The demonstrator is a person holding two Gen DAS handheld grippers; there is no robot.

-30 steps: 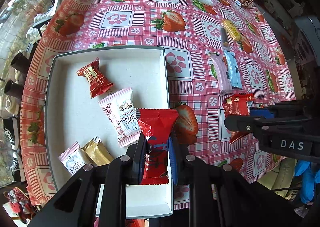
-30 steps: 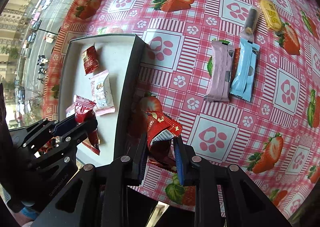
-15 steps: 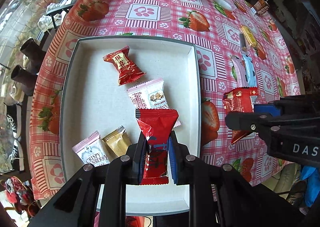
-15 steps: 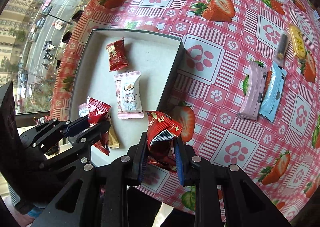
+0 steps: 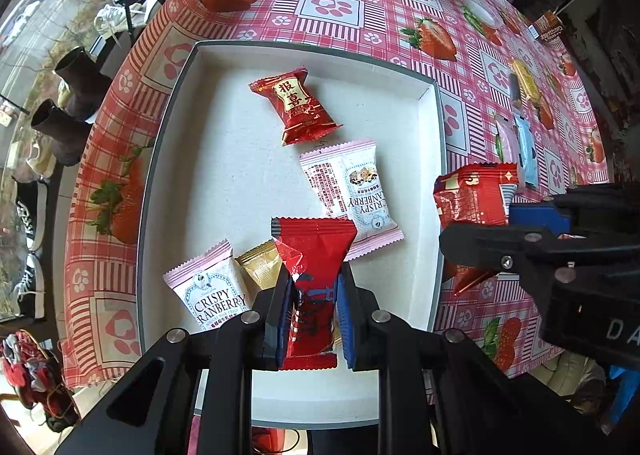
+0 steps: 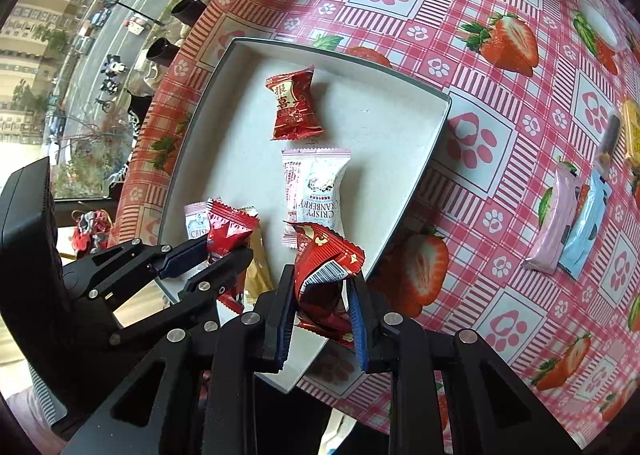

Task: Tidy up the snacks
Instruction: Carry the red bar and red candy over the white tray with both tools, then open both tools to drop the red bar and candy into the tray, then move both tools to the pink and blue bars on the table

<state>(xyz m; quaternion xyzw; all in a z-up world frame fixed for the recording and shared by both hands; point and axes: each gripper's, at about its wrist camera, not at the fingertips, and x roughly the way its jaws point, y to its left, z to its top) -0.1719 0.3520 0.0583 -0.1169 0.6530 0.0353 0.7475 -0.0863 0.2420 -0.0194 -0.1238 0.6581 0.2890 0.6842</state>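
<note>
The left gripper has its fingers drawn close together, pinching a red snack packet by its lower half; the packet stands upright between the blue pads, its crimped top edge above the fingertips. It hangs over the near part of the white tray, above a gold packet and just beside a pink-and-white "Crispy Cranberry" packet.

The right gripper is likewise nearly closed, its fingers clamped on a second red packet, which is crumpled and folded over so that a barcode shows on its upper side. This packet sits above the tray's near right rim, partly over the tray and partly over the bench with its red checked cloth of strawberries and paw prints.

Inside the tray lie a red packet with gold Chinese characters toward the far side and another pink-and-white cranberry packet in the middle, both flat and apart from each other. On the bench to the right of the tray, a pink bar and a pale blue bar lie side by side, touching.
</note>
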